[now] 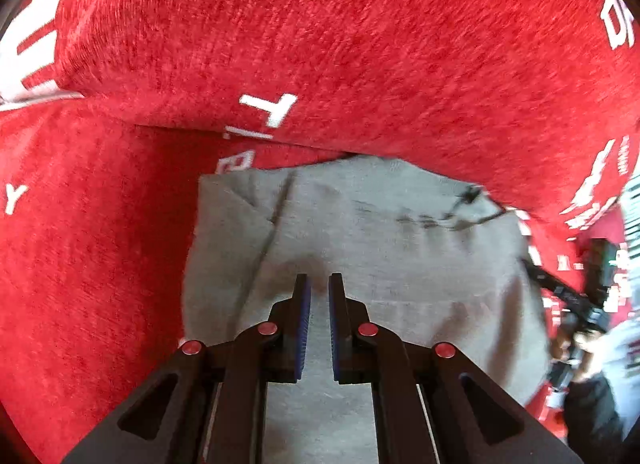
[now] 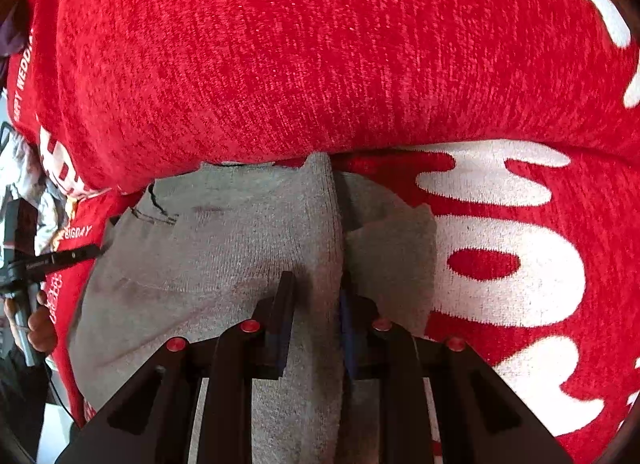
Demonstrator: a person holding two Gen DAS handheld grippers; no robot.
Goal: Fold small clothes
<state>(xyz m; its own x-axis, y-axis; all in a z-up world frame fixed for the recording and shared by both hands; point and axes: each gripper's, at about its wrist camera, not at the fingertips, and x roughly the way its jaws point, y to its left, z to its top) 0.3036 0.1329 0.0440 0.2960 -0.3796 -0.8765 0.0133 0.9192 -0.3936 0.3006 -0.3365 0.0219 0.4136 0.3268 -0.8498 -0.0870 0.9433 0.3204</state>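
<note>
A small grey knit garment (image 1: 400, 248) lies rumpled on a red plush cover (image 1: 320, 44) with white letters. My left gripper (image 1: 319, 284) points down onto its near part, jaws almost together, pinching the grey cloth at the tips. In the right wrist view the same garment (image 2: 224, 248) has a raised fold running up the middle. My right gripper (image 2: 316, 284) straddles that fold with both pads against it. A dark seam and a small black mark (image 2: 160, 208) show near the garment's far left corner.
The red cover (image 2: 320, 44) bulges up just behind the garment, like a cushion. Large white lettering (image 2: 512, 264) lies to the right. A person's hand (image 2: 40, 324) holds a black handle at the left edge. A pale floor patch (image 2: 52, 432) shows at the lower left.
</note>
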